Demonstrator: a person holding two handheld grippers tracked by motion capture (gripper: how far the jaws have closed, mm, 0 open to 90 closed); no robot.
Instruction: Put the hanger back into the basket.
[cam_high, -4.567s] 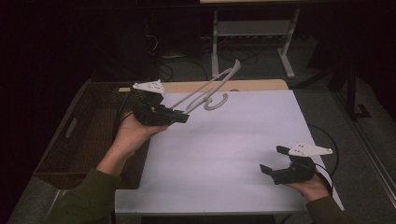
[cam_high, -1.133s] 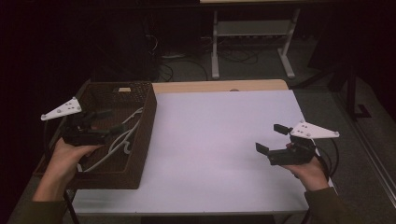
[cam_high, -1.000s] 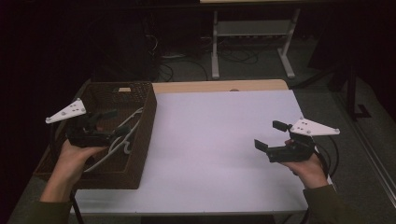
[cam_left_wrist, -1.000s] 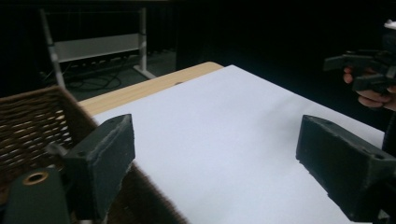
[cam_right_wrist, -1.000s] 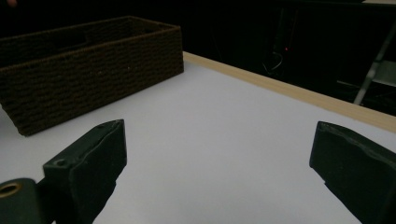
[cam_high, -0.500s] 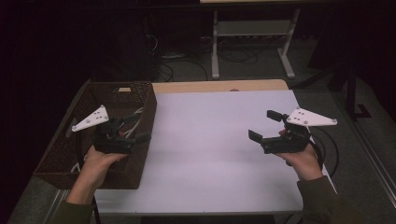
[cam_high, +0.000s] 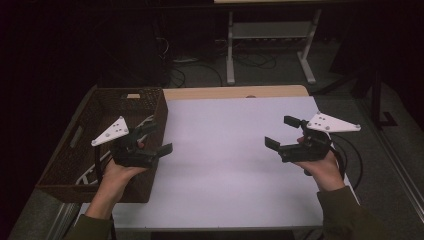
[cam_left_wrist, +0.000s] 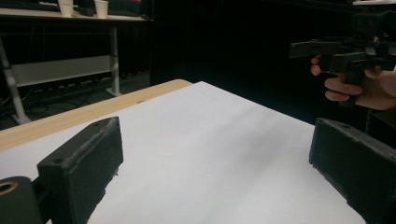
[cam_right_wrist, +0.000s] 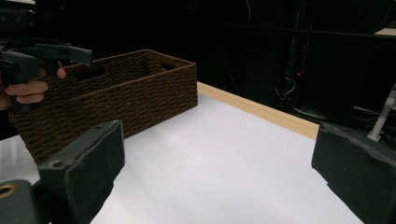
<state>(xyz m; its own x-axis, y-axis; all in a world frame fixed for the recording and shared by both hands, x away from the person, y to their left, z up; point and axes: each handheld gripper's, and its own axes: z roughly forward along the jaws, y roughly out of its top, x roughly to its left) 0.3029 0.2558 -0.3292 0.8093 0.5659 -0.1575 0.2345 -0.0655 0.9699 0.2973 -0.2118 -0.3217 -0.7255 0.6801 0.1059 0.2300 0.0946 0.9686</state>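
One wicker basket (cam_high: 75, 135) sits at the bench's (cam_high: 220, 150) left edge; two grippers, left gripper (cam_high: 150, 142) and right gripper (cam_high: 282, 132), hover released over bare surface.

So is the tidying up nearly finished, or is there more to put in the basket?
It looks nearly finished. White hangers already lie inside the brown woven basket at the table's left edge. Nothing is in hand: the left gripper hangs open over the basket's near corner with nothing between its jaws, and the right gripper is open too, above the white tabletop. I see nothing left on the table to put away.
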